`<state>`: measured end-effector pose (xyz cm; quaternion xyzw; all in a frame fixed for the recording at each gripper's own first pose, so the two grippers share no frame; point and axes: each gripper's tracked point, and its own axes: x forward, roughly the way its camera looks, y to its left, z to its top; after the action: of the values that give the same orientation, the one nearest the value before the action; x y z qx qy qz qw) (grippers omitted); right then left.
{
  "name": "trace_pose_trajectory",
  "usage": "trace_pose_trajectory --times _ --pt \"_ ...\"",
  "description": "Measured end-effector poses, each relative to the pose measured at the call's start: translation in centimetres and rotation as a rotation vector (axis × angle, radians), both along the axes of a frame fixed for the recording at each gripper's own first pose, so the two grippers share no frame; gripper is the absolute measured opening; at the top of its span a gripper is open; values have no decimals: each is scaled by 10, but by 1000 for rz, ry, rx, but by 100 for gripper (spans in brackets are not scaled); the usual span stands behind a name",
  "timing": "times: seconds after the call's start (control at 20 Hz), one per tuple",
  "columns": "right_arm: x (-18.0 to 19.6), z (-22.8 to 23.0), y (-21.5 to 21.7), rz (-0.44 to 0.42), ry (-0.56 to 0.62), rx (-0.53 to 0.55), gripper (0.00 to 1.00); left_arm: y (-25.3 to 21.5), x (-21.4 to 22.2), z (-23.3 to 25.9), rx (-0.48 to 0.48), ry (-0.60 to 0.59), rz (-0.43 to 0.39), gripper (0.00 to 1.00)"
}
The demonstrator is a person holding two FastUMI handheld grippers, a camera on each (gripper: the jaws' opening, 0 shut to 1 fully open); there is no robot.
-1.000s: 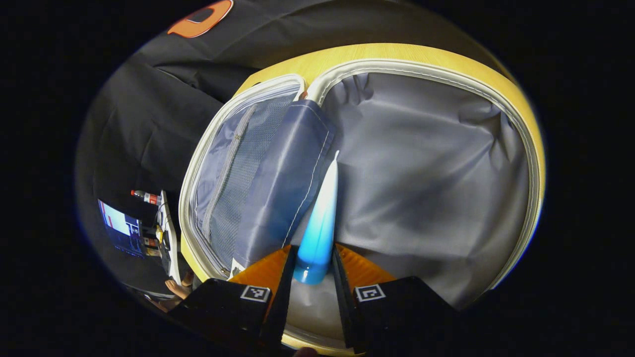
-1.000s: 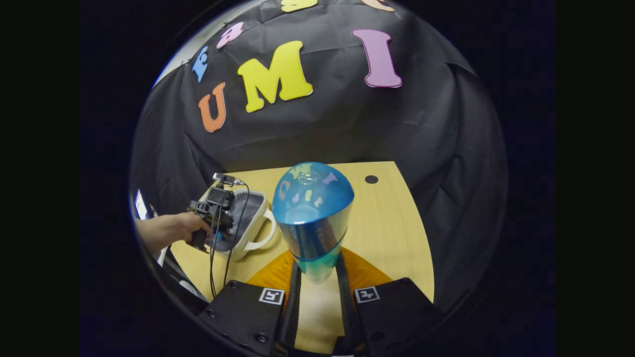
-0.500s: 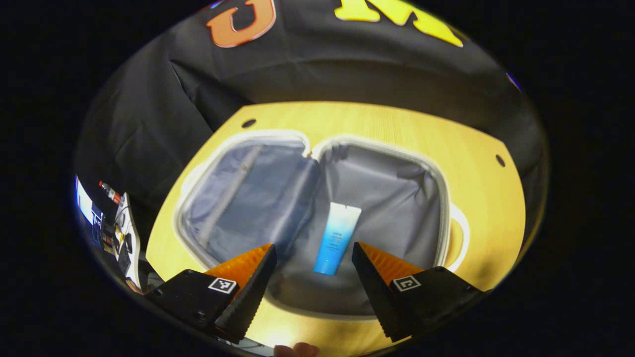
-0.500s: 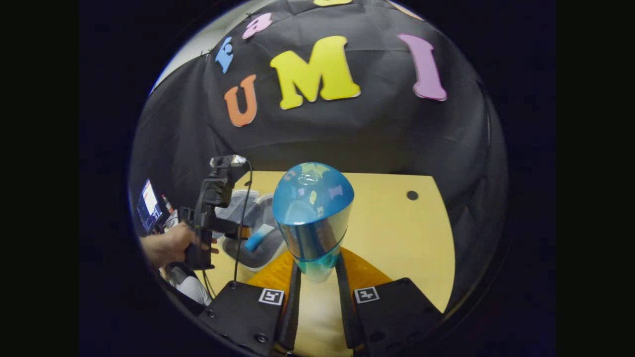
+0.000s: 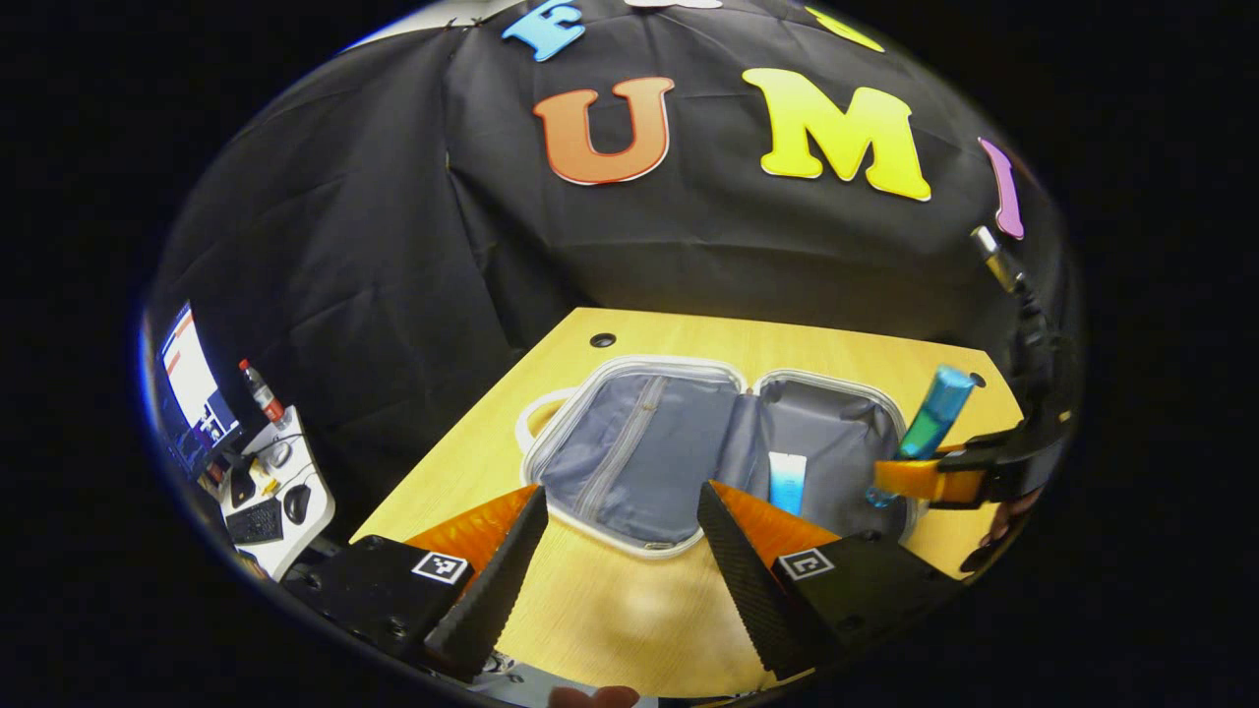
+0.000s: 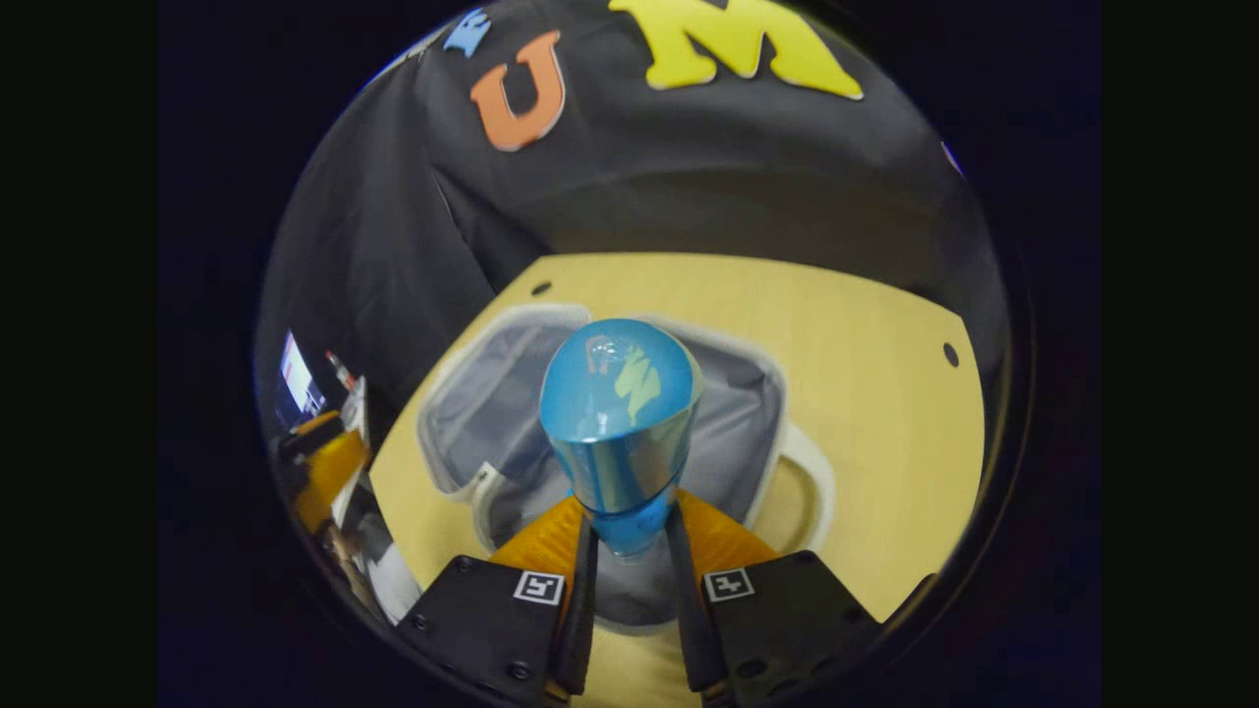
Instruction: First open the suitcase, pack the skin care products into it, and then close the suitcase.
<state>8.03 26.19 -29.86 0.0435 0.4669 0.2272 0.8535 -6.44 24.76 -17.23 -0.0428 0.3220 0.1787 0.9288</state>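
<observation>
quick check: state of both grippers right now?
Left gripper: open, empty, above the table's near edge by the suitcase.
Right gripper: shut on the blue bottle, over the suitcase.

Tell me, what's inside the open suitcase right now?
In the suitcase, one blue-and-white tube lies on the grey lining. The left gripper hides some lining, so anything there can't be seen.

The open suitcase (image 5: 639, 462) has free lining at lower centre; a tube (image 5: 787, 483) lies at its right half, bare table (image 5: 629, 610) below it.
</observation>
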Motion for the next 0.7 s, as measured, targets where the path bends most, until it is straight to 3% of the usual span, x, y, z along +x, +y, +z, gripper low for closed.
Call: trace_pose_trajectory --times 0.25,0.7 --pt "-10 -45 10 -76 123 -46 35 35 -19 -15 -27 23 26 98" --pt "17 -63 11 -242 172 -75 35 41 -16 -22 -109 23 31 98"
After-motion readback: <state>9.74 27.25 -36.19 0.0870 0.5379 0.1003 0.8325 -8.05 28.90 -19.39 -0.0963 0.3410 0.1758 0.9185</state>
